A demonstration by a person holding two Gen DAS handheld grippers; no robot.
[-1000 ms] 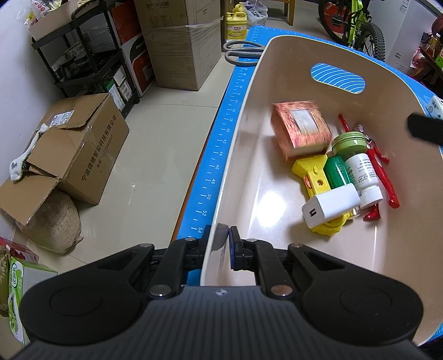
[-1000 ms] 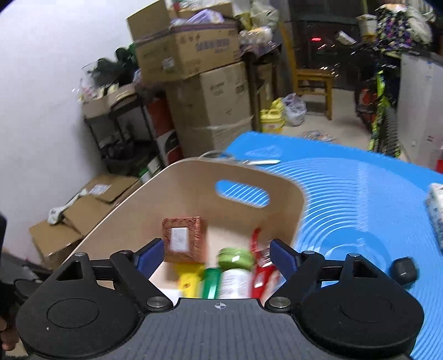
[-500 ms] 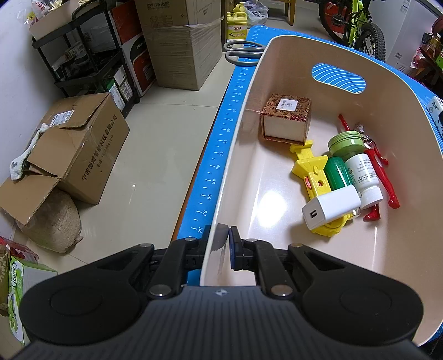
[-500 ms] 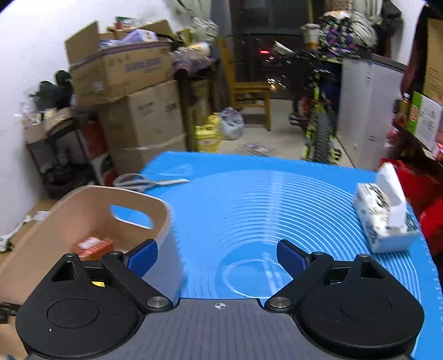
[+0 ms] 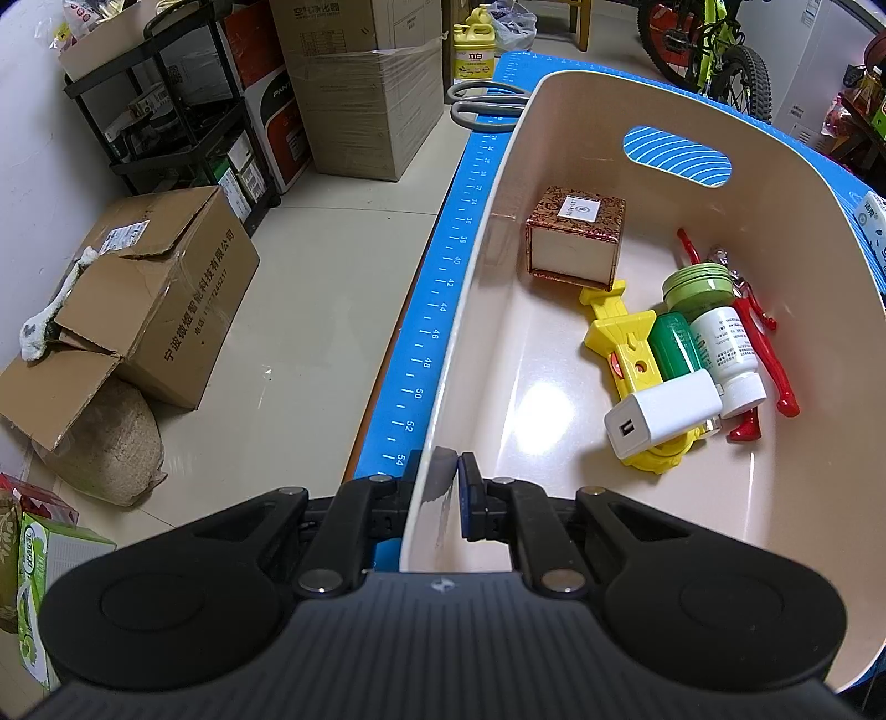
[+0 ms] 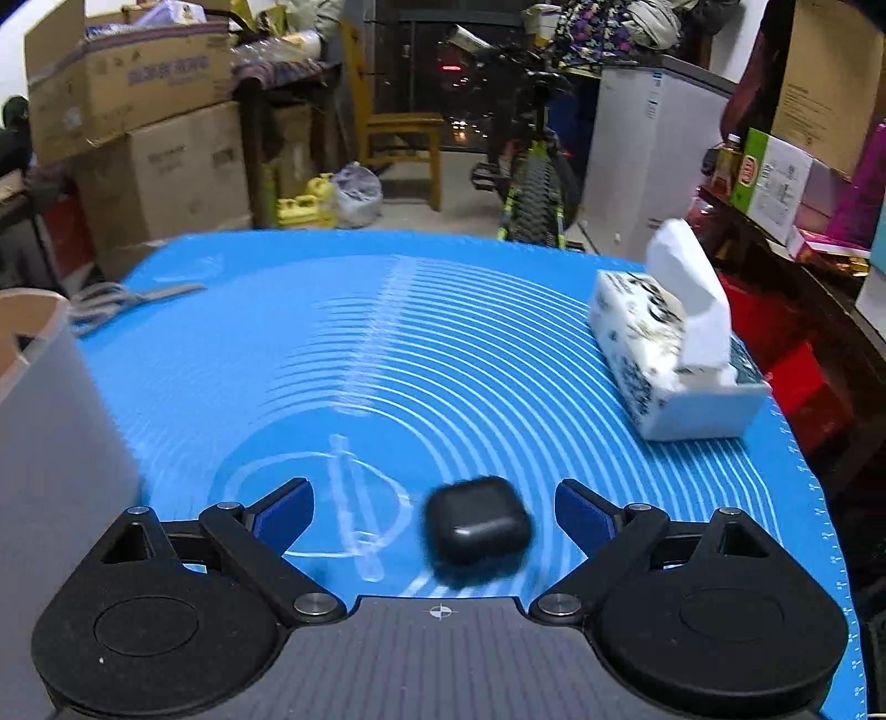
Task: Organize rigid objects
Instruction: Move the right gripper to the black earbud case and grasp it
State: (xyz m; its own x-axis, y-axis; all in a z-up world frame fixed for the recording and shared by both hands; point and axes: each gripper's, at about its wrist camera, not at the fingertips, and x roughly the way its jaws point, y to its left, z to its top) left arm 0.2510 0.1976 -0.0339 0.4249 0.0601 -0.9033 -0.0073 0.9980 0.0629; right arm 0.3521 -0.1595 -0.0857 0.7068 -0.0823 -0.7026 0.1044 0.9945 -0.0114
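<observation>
Mat centre open; tissue box blocks right, bin wall left

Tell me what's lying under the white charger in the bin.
The white charger rests on the yellow tool and touches the green bottle. What else it covers is hidden.

The blue mat edge carries ruler numbers 42 to 54; the yellow jug reads "立白".
</observation>
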